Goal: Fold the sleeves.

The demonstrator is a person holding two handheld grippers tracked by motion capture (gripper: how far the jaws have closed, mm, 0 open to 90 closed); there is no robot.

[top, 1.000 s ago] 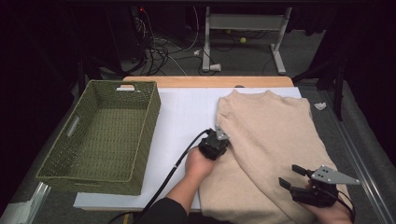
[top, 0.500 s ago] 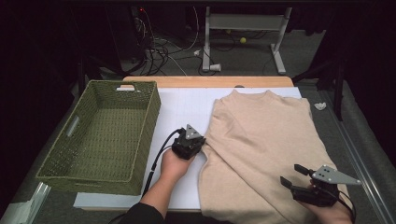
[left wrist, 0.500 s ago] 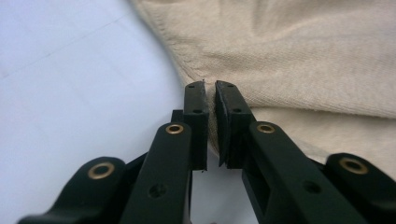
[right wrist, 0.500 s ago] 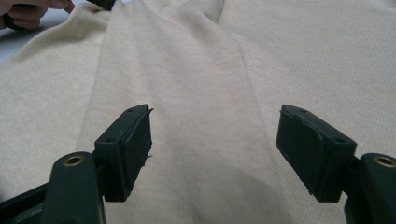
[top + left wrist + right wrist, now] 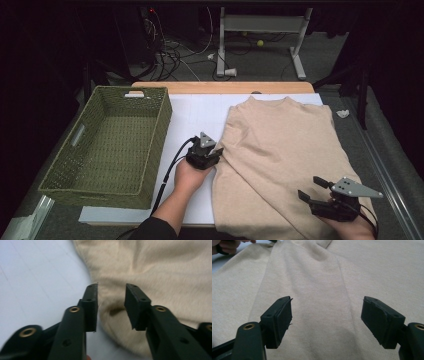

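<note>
A: How do the jaws of the left gripper (image 5: 111, 307) stand?

B: Parted. They have just been opening, and the pads are off the cloth. Between and beyond them lies the rounded left edge of the sweater (image 5: 160, 280), with a small dark fold under it. Nothing is pinched.

A: And the right gripper (image 5: 327, 317)?

B: Spread wide, empty, hovering over the sweater (image 5: 317, 290). A folded band of cloth runs straight up between its jaws, away from the camera. In that view's top left corner a hand (image 5: 228, 245) sits at the sweater's far edge.

A: Where do they sit from above?

B: The left gripper (image 5: 209, 154) is at the sweater's (image 5: 285, 150) left edge, about halfway down, on the white sheet (image 5: 195, 115). The right gripper (image 5: 316, 192) is over the lower right part of the sweater, jaws pointing left and away from the person.

A: How does the sweater lie?

B: Flat on the right half of the table, neck at the far side, partly on the sheet and partly on the grey surface.

A: Anything else?

B: A green woven basket (image 5: 75, 150) stands at the left, well apart from the sweater.
</note>
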